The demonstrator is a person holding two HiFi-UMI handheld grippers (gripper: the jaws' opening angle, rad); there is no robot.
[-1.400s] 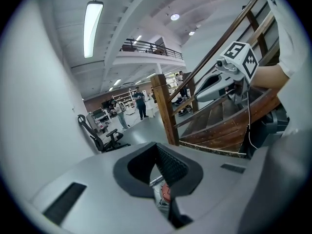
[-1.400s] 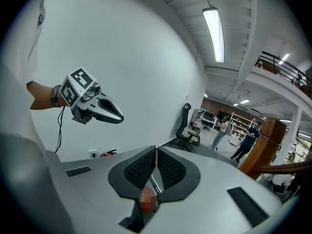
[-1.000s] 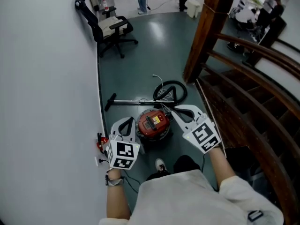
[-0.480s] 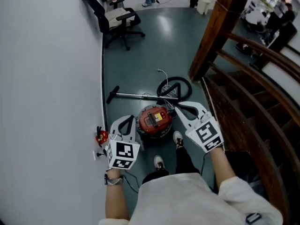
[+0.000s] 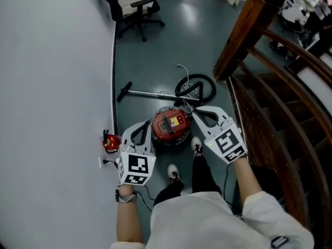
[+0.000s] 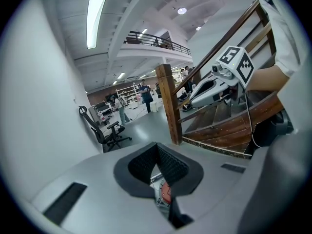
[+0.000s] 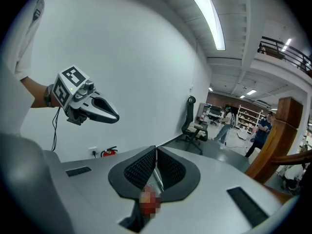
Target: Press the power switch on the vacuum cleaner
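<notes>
The vacuum cleaner (image 5: 170, 126), a round red canister with an orange panel on top, sits on the grey-green floor (image 5: 161, 51) near the middle of the head view. Which part of the panel is the power switch is too small to tell. Its black hose (image 5: 196, 87) lies coiled at the canister's 1 o'clock. The metal wand (image 5: 150, 93) lies flat across at 12 o'clock, ending in a dark floor head at 10 o'clock.

The left claw (image 5: 142, 128) points in from 9 o'clock, just beside the canister. Its pads are closed tip to tip with nothing between them, and a sliver of the red canister shows through the gap behind them. The right claw (image 5: 193, 114) comes in from 2 o'clock, its pads also pressed together and empty. Whether either tip touches the canister cannot be told.

The person's two shoes (image 5: 174, 173) stand at the canister's 6 o'clock. Farther out at 9 o'clock, a small red fire extinguisher (image 5: 110, 141) stands against the white wall (image 5: 52, 87), with a wall socket (image 5: 102, 162) just below it. A wooden staircase (image 5: 270, 92) runs along the 3 o'clock side. A black office chair (image 5: 136, 9) stands well apart at 12 o'clock.
</notes>
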